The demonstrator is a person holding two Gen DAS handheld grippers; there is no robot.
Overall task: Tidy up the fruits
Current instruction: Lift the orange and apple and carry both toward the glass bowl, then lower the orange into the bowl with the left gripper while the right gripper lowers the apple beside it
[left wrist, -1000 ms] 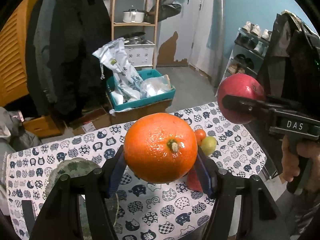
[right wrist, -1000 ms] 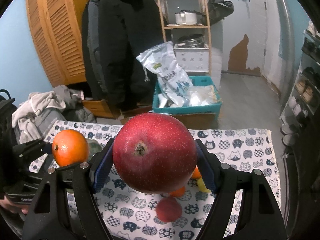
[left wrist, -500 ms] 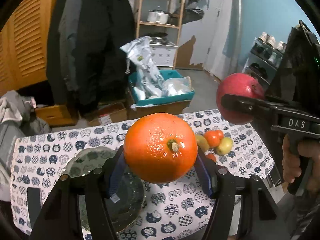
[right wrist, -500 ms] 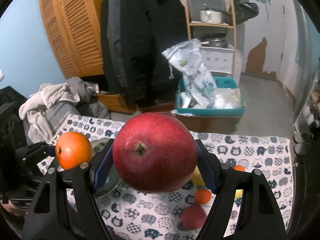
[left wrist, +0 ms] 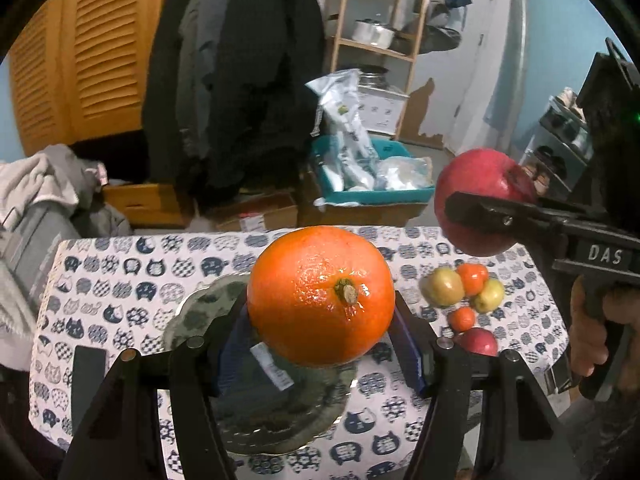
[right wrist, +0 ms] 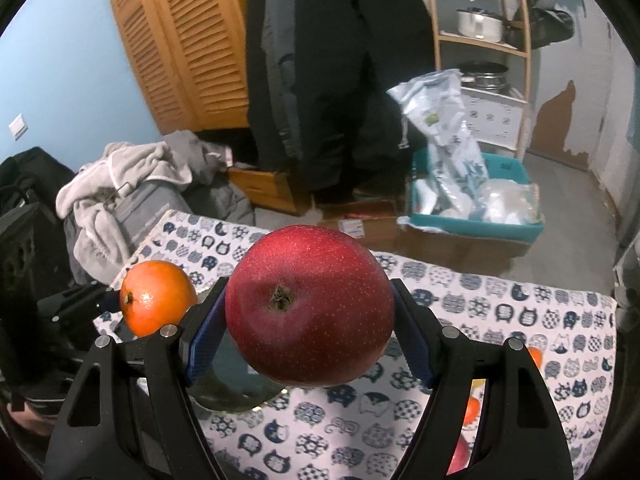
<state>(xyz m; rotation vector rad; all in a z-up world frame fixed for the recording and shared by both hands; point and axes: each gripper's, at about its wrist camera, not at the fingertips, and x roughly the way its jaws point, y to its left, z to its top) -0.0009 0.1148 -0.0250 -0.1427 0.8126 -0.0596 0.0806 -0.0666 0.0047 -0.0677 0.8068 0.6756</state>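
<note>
My left gripper [left wrist: 320, 340] is shut on a large orange [left wrist: 320, 296] and holds it above a dark glass plate [left wrist: 264, 420] on the cat-print tablecloth [left wrist: 120, 280]. My right gripper [right wrist: 308, 336] is shut on a red apple [right wrist: 310, 306], held in the air over the table; the apple also shows in the left wrist view [left wrist: 484, 208]. The orange shows at left in the right wrist view [right wrist: 156, 298], and the plate [right wrist: 232, 392] lies below the apple. Several small fruits [left wrist: 464, 292] sit grouped at the table's right.
Beyond the table stand a teal bin with bags [left wrist: 372, 184], cardboard boxes [left wrist: 256, 212], hanging coats [left wrist: 240, 80], a wooden shelf [left wrist: 376, 40] and a pile of clothes [right wrist: 120, 184] at left. A shoe rack [left wrist: 560, 136] stands at right.
Both grippers have swung left with their fruit. The plate has come under the orange, and the group of small fruits has shifted to the right of view.
</note>
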